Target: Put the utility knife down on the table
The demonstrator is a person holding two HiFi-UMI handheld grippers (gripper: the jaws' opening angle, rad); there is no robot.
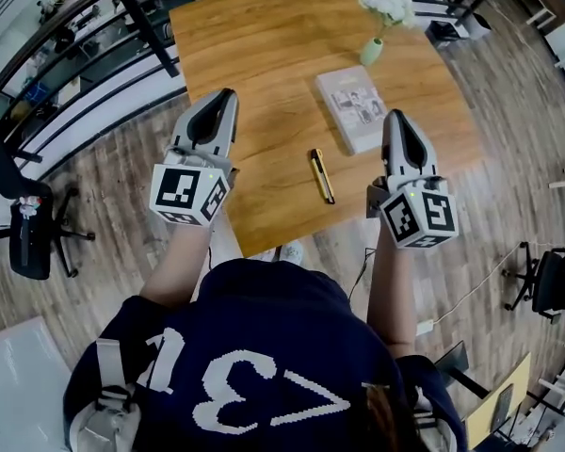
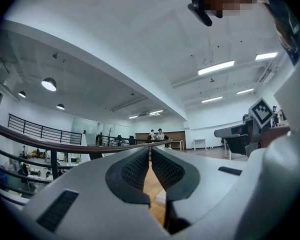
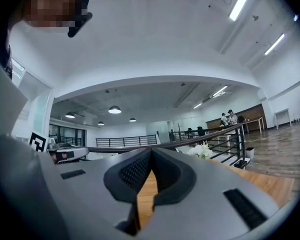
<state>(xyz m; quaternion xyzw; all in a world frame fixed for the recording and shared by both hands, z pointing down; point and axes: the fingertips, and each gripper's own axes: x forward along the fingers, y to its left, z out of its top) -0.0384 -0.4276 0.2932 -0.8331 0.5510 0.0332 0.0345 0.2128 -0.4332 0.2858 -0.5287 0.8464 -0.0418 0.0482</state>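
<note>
A black and yellow utility knife [image 1: 321, 174] lies flat on the wooden table [image 1: 273, 55], near its front edge, between my two grippers. My left gripper [image 1: 224, 96] is held up level over the table's left side, its jaws shut with nothing between them. On the other side my right gripper [image 1: 395, 118] is also raised and level, to the right of the knife and apart from it, jaws shut and empty. Both gripper views look across the room over the table; the left gripper's [image 2: 150, 156] and the right gripper's [image 3: 151, 158] fingertips meet.
A pale book [image 1: 357, 107] lies right of the knife, beside my right gripper. A small green vase of white flowers [image 1: 379, 26] stands at the table's far right. A dark railing [image 1: 85, 45] runs along the left, with office chairs [image 1: 28, 224] on the floor.
</note>
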